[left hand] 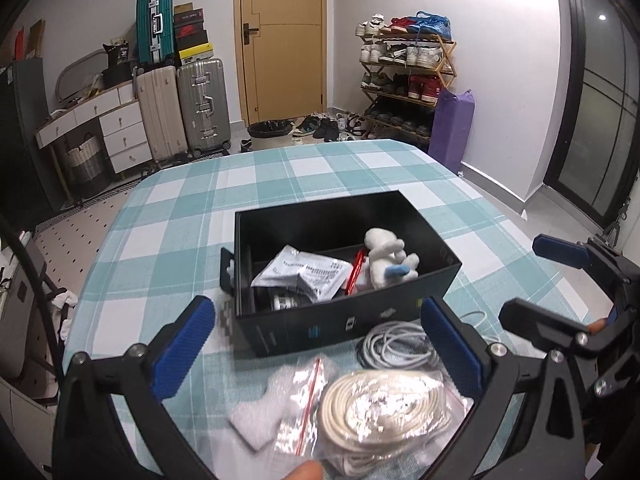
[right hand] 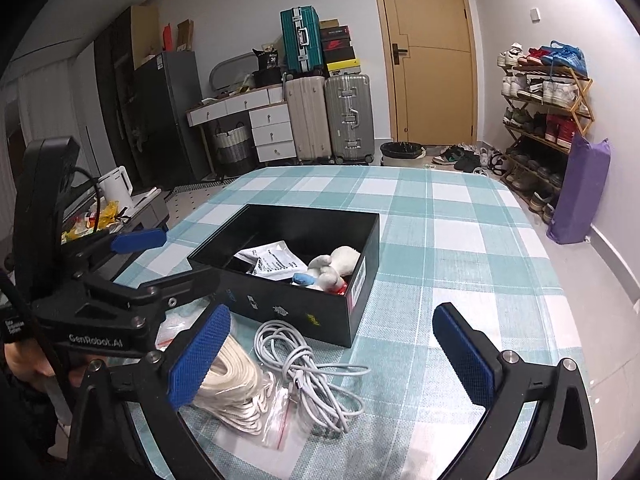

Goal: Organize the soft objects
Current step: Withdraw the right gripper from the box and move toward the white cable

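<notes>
One black box [left hand: 344, 328] sits on the checked tablecloth [left hand: 248, 184], holding one white plush toy [left hand: 386, 258] and one printed pouch [left hand: 304, 272]. Just in front of it lie one grey cable coil [right hand: 308, 364], one bagged white rope coil [left hand: 380, 408] and one white foam piece [left hand: 256, 412]. Both the left gripper [left hand: 320, 344] and right gripper [right hand: 332, 356] are spread wide, holding nothing.

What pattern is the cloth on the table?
The tablecloth is a teal-and-white check, clearest in the right wrist view.
</notes>
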